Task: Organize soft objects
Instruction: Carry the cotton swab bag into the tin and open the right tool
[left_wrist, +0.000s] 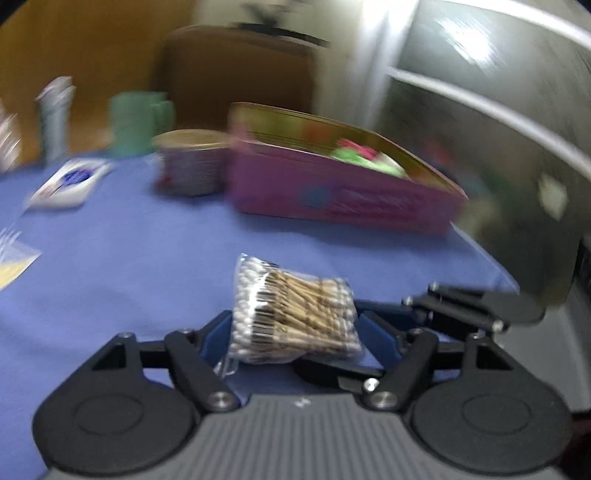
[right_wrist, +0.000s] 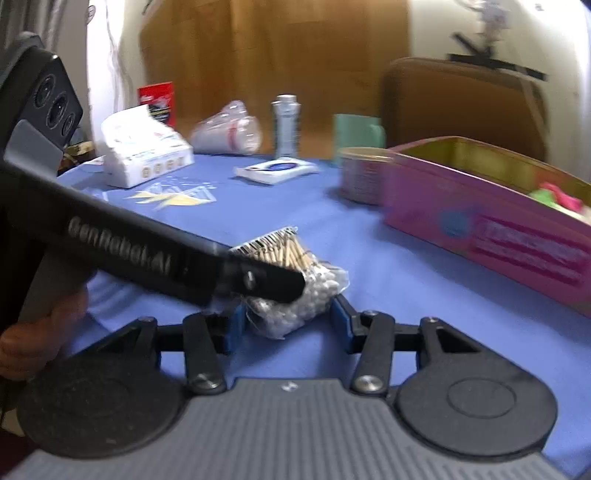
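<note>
Left gripper (left_wrist: 295, 334): jaws part-spread either side of the swab pack (left_wrist: 295, 314); the blue pads look close on both flanks, but blur hides contact, so grip cannot be told.
Right gripper (right_wrist: 288, 321): jaws apart around the swab-tip end of the same pack; a gap shows at the right pad, the left pad is half hidden by the other tool's finger crossing in front. Not clamped as far as seen.
Swab pack: lies on the worktop (left_wrist: 129, 266), near both tools, well short of the tin (right_wrist: 480, 229).
Pack material: thin clear crinkly film, wooden sticks bundled parallel, white cotton tips massed at the ends, barcode label on top. Likely to slip and deform under the pads.
Step, judged: pick-up of the pack, both tools closing in from different sides.
Next move calls for: one firm squeeze across the stick bundle rather than loose film, then a lift clear of the cloth toward the tin.
Worktop: blue cloth, matte, flat.
Tin: pink, rectangular, gold inside, already holding green and pink soft pieces.
Far items: round can (right_wrist: 360, 175), green mug (right_wrist: 356, 134), grey bottle (right_wrist: 286, 125).
</note>
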